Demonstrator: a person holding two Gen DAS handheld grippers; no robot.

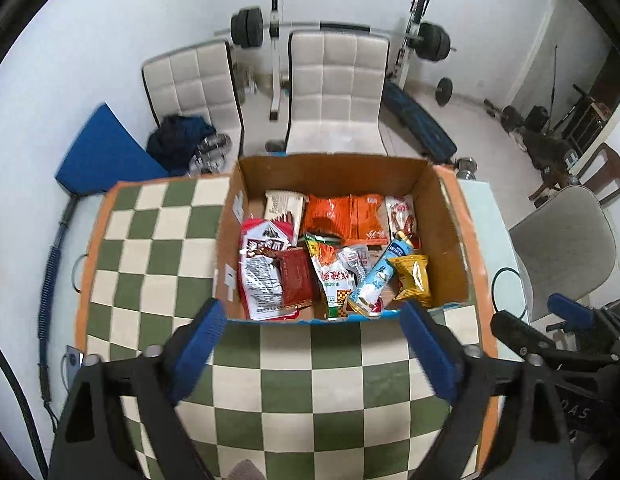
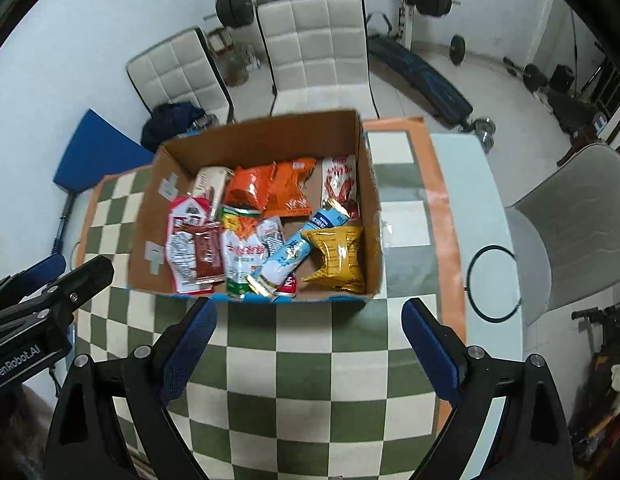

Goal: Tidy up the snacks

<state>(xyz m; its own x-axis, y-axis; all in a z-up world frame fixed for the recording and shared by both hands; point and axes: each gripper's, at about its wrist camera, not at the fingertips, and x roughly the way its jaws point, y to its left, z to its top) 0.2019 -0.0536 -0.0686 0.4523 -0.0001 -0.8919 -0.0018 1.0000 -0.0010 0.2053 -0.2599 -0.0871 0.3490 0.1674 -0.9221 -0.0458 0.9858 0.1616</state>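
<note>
An open cardboard box (image 1: 442, 220) (image 2: 153, 216) stands on a green-and-cream checkered cloth (image 1: 157, 248) (image 2: 310, 344). Several snack packets lie inside: an orange bag (image 1: 342, 216) (image 2: 287, 188), a yellow bag (image 1: 412, 278) (image 2: 340, 258), a light blue tube (image 1: 376, 280) (image 2: 293, 252), a red-and-white pack (image 1: 263, 240) (image 2: 187, 212). My left gripper (image 1: 314, 312) hovers above the cloth on the near side of the box, jaws wide apart with nothing between them. My right gripper (image 2: 307, 312) hangs likewise before the box, open and empty. Each gripper shows at the other view's edge.
Two white padded chairs (image 1: 334, 88) (image 2: 314, 48) stand behind the table, with a barbell rack (image 1: 426, 40) and a bench (image 2: 422, 76) beyond. A blue pad (image 1: 105, 152) leans at the left, a grey chair (image 2: 570, 220) sits at the right. A black ring (image 2: 494, 280) lies on the table's right strip.
</note>
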